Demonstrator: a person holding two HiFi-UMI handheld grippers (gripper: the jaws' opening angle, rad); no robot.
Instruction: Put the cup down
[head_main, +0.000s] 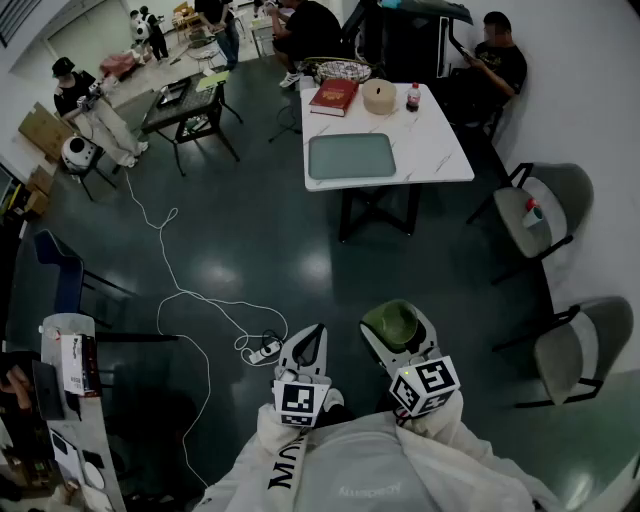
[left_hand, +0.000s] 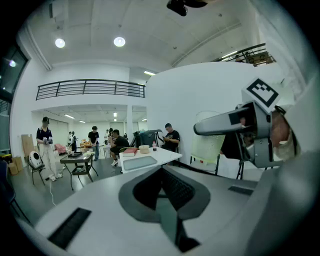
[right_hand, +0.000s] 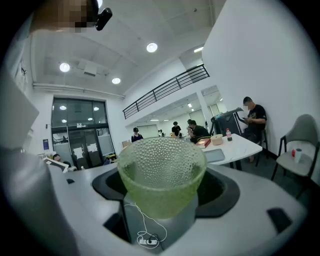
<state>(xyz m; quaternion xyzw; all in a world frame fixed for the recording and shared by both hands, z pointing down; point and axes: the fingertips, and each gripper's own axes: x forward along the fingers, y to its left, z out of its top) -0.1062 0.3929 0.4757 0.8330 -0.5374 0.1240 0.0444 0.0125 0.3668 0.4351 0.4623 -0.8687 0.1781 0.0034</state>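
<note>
Two grippers show low in the head view, over a dark glossy floor (head_main: 250, 250). The right gripper (head_main: 398, 338) has its jaws spread wide and clamped on a green pebbled glass cup (right_hand: 161, 175); the cup is upright with its mouth up, a jaw against each side of its lower wall. It is carried in the air, above the floor and well apart from the white bench (head_main: 440, 150) ahead. The left gripper (head_main: 305, 352) is just beside the right one, its jaws brought together to a point with nothing between them. On the bench are a grey-green tray (head_main: 351, 156) at the near side, and at the far edge a red book (head_main: 333, 96), a round tan container (head_main: 379, 97) and a small bottle (head_main: 413, 97). A white cable (head_main: 180, 290) trails over the floor to a power strip (head_main: 262, 350) near the left gripper. Two grey chairs (head_main: 545, 210) stand by the right wall. A seated person (head_main: 497, 62) is beyond the bench.
</note>
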